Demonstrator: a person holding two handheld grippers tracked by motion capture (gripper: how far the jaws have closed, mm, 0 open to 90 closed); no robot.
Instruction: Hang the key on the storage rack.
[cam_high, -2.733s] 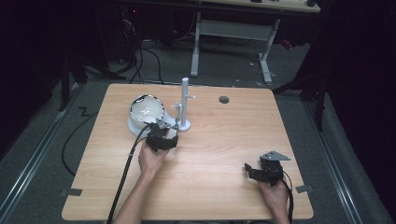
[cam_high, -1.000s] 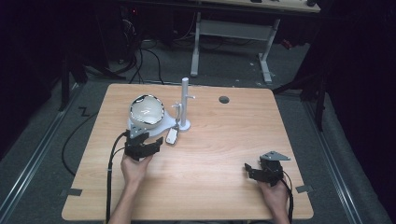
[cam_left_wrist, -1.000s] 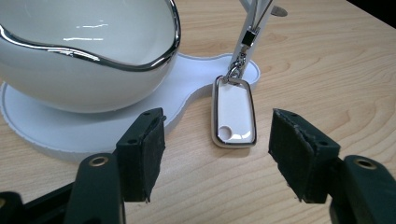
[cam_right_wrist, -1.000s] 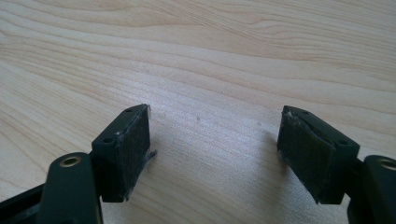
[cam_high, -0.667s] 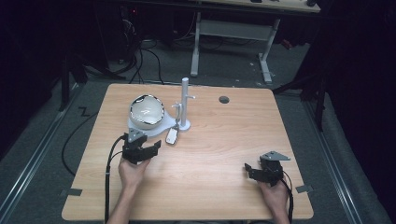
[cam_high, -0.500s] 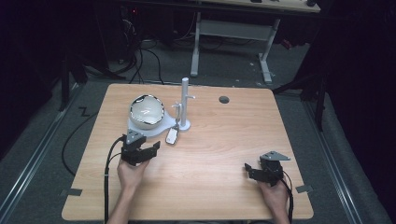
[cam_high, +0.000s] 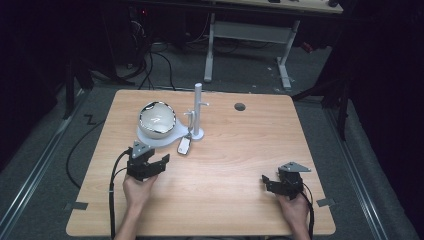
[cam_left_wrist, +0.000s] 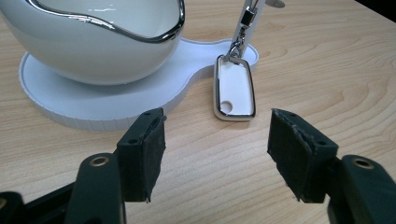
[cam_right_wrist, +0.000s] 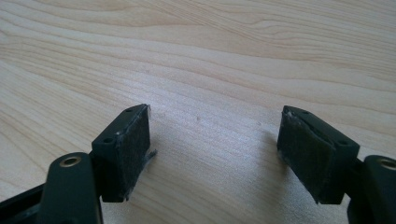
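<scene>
two grippers on the table (cam_high: 235, 165), both with jaws spread and nothing between them.

change since 2.7 s ago: left gripper (cam_high: 150, 161) was up against the stand (cam_high: 197, 112) and bowl (cam_high: 157, 119); it has since pulled back toward the person and to the left, and now sits on the near-left part of the table. over the last half second it barely moved. right gripper (cam_high: 272, 181) has stayed put at the near-right the whole time. the tag (cam_high: 184, 145) lay under or at the left gripper then; now it lies in the open.

tag vs tool: in the left gripper view the tag (cam_left_wrist: 234, 88) lies on the wood just ahead of the left gripper (cam_left_wrist: 215, 154), roughly in line with the gap between the pads (cam_left_wrist: 148, 149), slightly nearer the right-hand one. not touching either. well apart from the right gripper (cam_right_wrist: 212, 149), whose own view has bare wood under it.

tag itself: small, flat, rounded rectangle, white face with a shiny silver rim, one round hole near the end closest to the gripper. far end joins a short metal chain (cam_left_wrist: 243, 28) that runs up to the stand. it lies flat, far end just beside the white base (cam_left_wrist: 116, 100) under the bowl; contact with that base cannot be told.

bowl: white, glossy, silver rim, sitting on the base.
</scene>
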